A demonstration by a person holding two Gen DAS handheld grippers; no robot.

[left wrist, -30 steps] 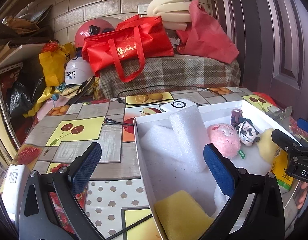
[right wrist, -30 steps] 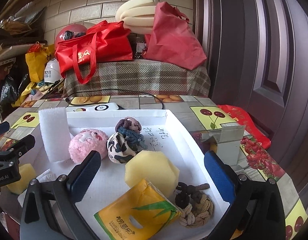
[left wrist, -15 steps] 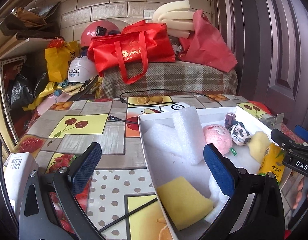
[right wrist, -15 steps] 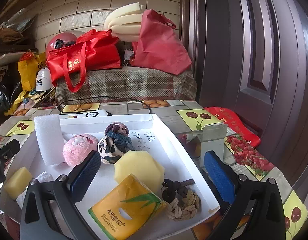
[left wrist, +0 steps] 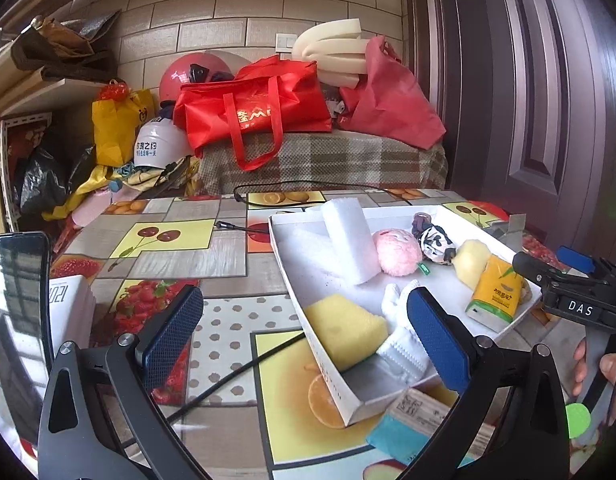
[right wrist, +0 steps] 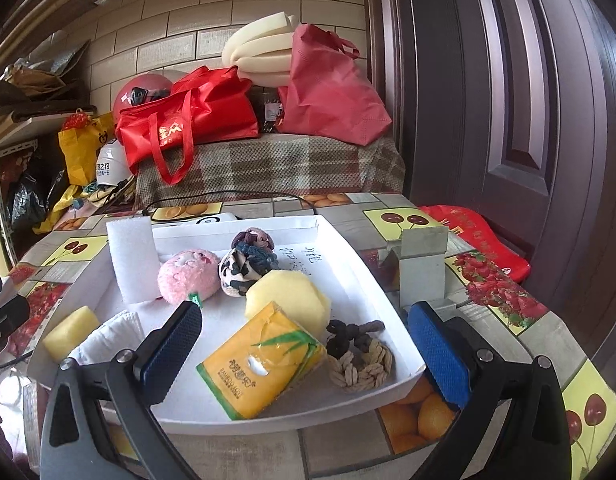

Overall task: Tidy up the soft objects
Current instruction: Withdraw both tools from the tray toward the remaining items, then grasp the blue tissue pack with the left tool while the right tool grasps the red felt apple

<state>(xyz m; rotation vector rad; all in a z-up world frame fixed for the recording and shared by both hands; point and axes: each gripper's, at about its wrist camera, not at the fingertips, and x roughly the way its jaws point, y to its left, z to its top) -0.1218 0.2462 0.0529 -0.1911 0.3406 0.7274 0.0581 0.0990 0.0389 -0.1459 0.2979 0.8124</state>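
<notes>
A white tray holds the soft things: a white foam block, a pink plush, a patterned fabric ball, a round yellow sponge, a yellow tissue pack, a rope knot, a yellow sponge wedge and a white folded cloth. My left gripper hangs open above the tray's near left corner. My right gripper is open over the tray's near edge, holding nothing.
A phone and a white box stand at the table's left. A black cable crosses the fruit-print tablecloth. A small grey carton stands right of the tray. Red bags pile behind; a door closes the right side.
Both grippers have drawn back and up from the tray, so more of the near table shows. They stay open, and the things in the tray have not moved.
</notes>
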